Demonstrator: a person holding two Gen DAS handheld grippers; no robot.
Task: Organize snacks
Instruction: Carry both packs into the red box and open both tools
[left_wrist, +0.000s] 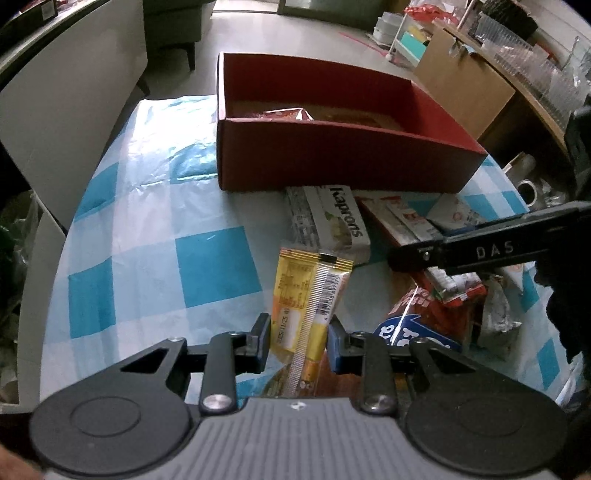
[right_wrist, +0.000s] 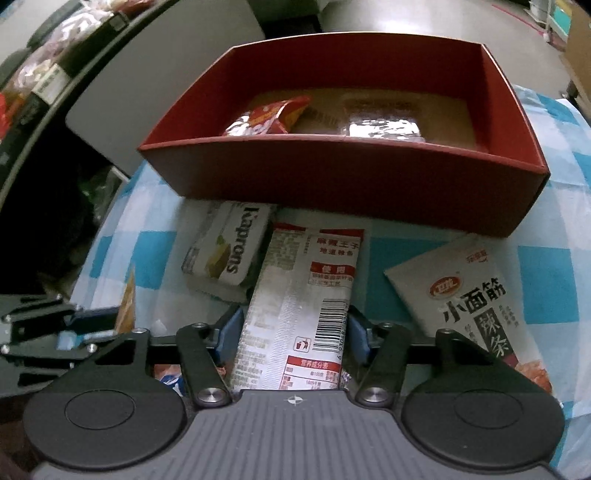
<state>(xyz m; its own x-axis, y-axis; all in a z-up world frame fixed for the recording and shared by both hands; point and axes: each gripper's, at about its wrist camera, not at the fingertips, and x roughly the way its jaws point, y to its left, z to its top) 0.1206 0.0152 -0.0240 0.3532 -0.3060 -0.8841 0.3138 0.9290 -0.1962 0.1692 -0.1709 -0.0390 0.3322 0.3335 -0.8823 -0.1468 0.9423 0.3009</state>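
While both pairs of tongs grip a packet apiece, a red box (right_wrist: 343, 177) waits at the far side of a table (left_wrist: 147, 258) spread with a blue-checked cloth. The left tongs (left_wrist: 299, 339) are closed on a yellow snack packet (left_wrist: 310, 295), pinched near its lower end so that its barcoded back stands up toward the camera. The right tongs (right_wrist: 293, 332) are closed across a long silver-and-red packet (right_wrist: 299, 306), which points toward the box's near wall. A red foil packet (right_wrist: 269, 118) and a dark shiny one (right_wrist: 384, 129) already lie inside the box. Still on the cloth are a white Kaprons pack (right_wrist: 229, 254) just in front of the box and a pale packet with Chinese lettering (right_wrist: 465, 291) to the right.

Doing this step well likely means lifting each packet clear of the near wall before carrying it forward, moving one hand at a time so the tongs do not collide, and releasing low over bare floor of the box.
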